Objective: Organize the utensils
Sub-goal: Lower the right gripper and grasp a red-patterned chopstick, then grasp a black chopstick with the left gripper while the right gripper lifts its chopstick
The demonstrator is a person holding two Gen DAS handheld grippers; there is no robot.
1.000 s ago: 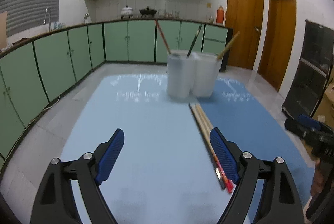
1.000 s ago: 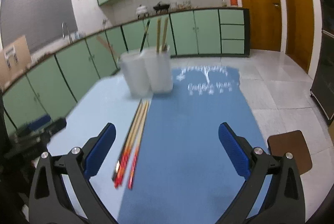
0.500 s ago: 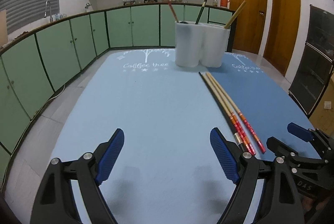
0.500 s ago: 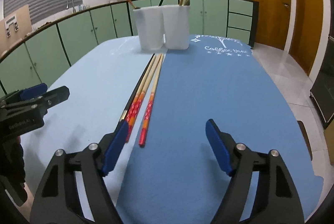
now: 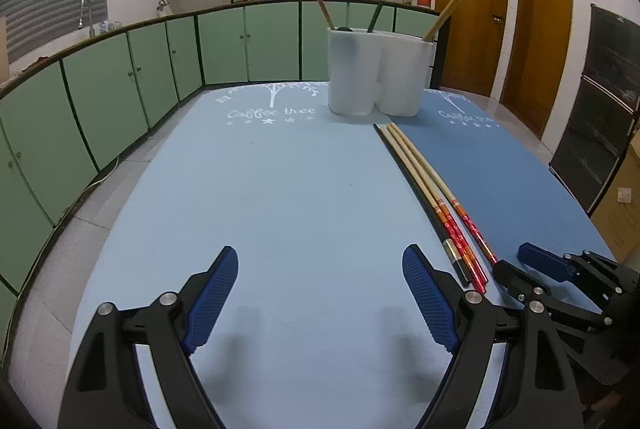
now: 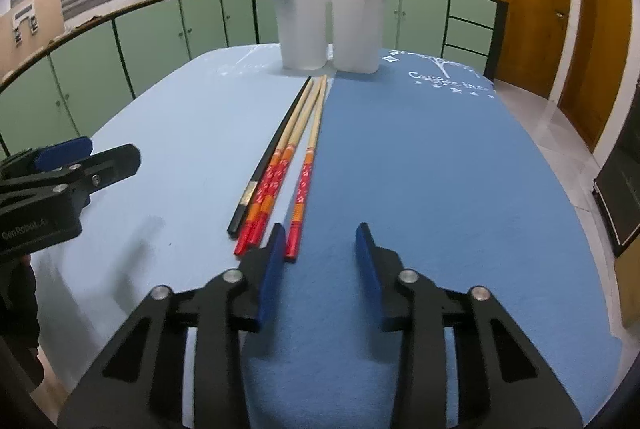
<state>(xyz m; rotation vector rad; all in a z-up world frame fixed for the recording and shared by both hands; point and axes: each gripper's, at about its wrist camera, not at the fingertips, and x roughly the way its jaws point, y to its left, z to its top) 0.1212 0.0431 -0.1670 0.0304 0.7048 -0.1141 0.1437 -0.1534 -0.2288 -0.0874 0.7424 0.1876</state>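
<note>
Left gripper [image 5: 320, 293] hovers w/ jaws wide apart over bare light-blue mat [image 5: 280, 189], nothing btwn pads. Right gripper [image 6: 320, 245] low over darker blue mat [image 6: 420, 169], jaws narrowed, just been closing, gap btwn them empty; left pad [image 6: 272, 269] sits just beside near end of rightmost red-ended chopstick [image 6: 306, 185], contact can't be told.

Four loose sticks lie side by side along seam btwn the two mats, red/dark ends toward grippers, tips pointing at holders: one black chopstick [image 6: 272, 157] on the left, then pair of bamboo chopsticks [image 6: 288, 153] touching each other, then the single one slightly apart to the right. In left view same bundle [image 5: 432, 201] runs just right of left gripper's right finger, near ends beside right gripper's tip.

Two white holders [image 6: 330, 29] stand upright at far end of table, touching, each w/ utensils sticking out: red-handled and dark-handled ones in left cup, bamboo sticks in right cup.

Green cabinets [image 5: 120, 89] curve round behind.
</note>
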